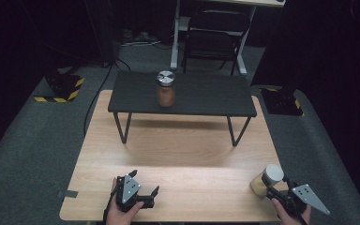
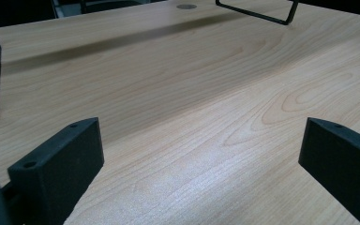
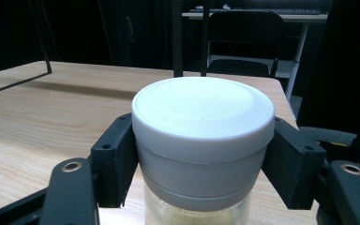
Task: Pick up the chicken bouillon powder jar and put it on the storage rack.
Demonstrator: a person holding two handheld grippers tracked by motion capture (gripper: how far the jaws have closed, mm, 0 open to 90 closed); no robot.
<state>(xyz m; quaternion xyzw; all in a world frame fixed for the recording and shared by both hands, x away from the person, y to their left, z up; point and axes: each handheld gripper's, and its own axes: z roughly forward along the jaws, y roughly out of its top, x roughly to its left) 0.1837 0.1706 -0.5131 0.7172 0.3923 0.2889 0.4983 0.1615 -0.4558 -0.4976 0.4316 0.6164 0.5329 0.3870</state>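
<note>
A pale wooden table (image 1: 178, 154) with visible grain fills the middle of the high view, and on its far half stands a low black shelf (image 1: 183, 96) with a matte flat top and thin bent-rod legs. At the shelf's centre, upper middle of the frame, sits a glass jar (image 1: 166, 89) of brown contents under a shiny metal lid. At lower right, the right gripper (image 3: 201, 154) has its two blocky black jaws clamped on the smooth, round white cap of a clear jar (image 1: 267, 180) with pale contents, standing near the table's right edge. At lower left, the left gripper (image 1: 143, 194) rests low over bare wood, jaws spread wide apart with nothing between them. A dark folding chair (image 1: 215, 37) stands beyond, at top centre.
</note>
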